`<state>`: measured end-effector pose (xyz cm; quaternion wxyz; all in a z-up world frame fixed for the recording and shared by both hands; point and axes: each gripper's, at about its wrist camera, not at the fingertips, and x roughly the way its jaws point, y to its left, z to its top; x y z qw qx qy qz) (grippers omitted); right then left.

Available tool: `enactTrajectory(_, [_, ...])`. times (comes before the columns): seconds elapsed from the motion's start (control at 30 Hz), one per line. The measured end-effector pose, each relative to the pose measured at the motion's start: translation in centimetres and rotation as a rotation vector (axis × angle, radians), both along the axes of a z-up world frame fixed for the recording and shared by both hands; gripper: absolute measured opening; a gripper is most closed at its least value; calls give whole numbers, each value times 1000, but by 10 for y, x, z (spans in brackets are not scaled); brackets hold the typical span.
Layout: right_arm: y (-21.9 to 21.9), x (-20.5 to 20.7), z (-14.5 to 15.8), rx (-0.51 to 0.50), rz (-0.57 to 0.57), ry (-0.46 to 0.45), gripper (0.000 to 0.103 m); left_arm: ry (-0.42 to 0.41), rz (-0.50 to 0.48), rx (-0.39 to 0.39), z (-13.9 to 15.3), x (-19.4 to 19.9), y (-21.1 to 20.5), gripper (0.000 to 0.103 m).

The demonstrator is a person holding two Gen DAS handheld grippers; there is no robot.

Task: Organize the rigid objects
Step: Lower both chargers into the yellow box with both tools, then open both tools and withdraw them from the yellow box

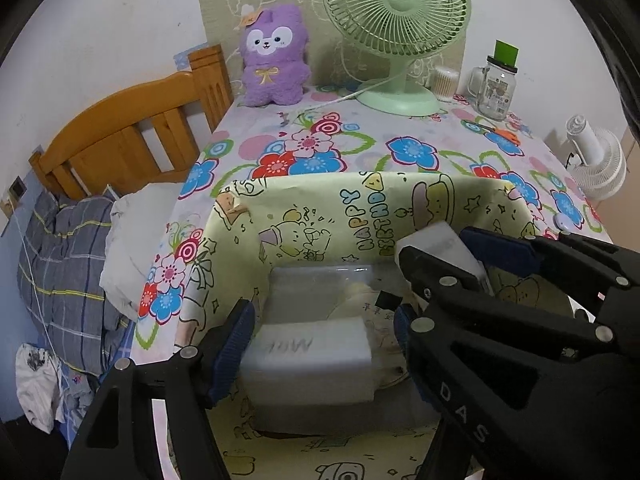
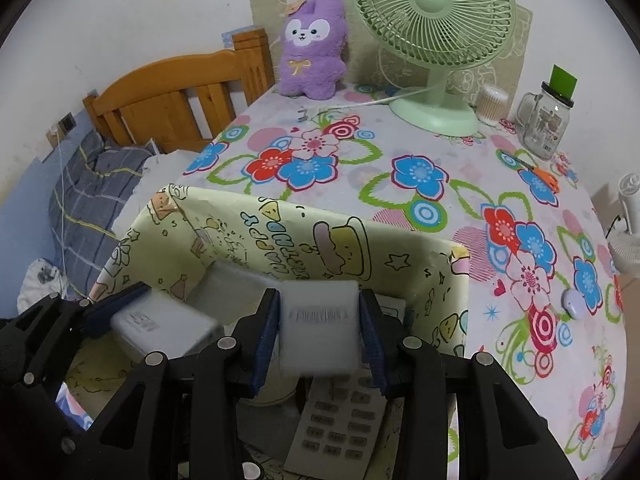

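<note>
A box wrapped in yellow "Happy Birthday" paper (image 1: 304,216) stands at the near edge of the flowered table. My left gripper (image 1: 320,340) hangs inside it, a white printed block (image 1: 312,356) between its jaws. The left pad (image 1: 232,344) meets the block and a small gap shows at the right pad, so the gripper is open. My right gripper (image 2: 318,332) is shut on a white block with a barcode (image 2: 318,320), held just above the box's inside. A grey keypad remote (image 2: 340,424) lies below it, and a clear plastic case (image 1: 320,284) sits at the back.
Behind the box stand a green desk fan (image 2: 432,40), a purple plush (image 2: 312,48), a swab tub (image 2: 494,104) and a glass jar mug (image 2: 546,124). Orange scissors (image 2: 540,172) and a small white disc (image 2: 574,304) lie at the right. A wooden bed headboard (image 1: 132,128) borders the left.
</note>
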<state>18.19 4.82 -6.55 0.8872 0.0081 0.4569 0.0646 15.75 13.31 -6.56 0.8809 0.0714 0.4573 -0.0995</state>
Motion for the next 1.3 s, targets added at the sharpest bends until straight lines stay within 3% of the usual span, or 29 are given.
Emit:
enactTrajectory(0.13, [-3,-1,2,-7,-1,3,57,11,-14,-24,1,-2,-2,88])
enactTrajectory(0.27, [-7,-7,9,-8,-11,-7,65,-4,-17,-21,8,-7,-7,90])
enactTrajectory(0.7, [-24,-36,30,34,23,-27,69,-51,-15,-29,29,-37,-23,92])
enactTrajectory(0.8, [-27,-42,34,4,-20,-16,76,-52,-10,-29,32,-42,-28,92])
enactTrajectory(1.3, [-75,-75,40,28,-92,-12,77,-89,-63,-30,42,-69,-72,92])
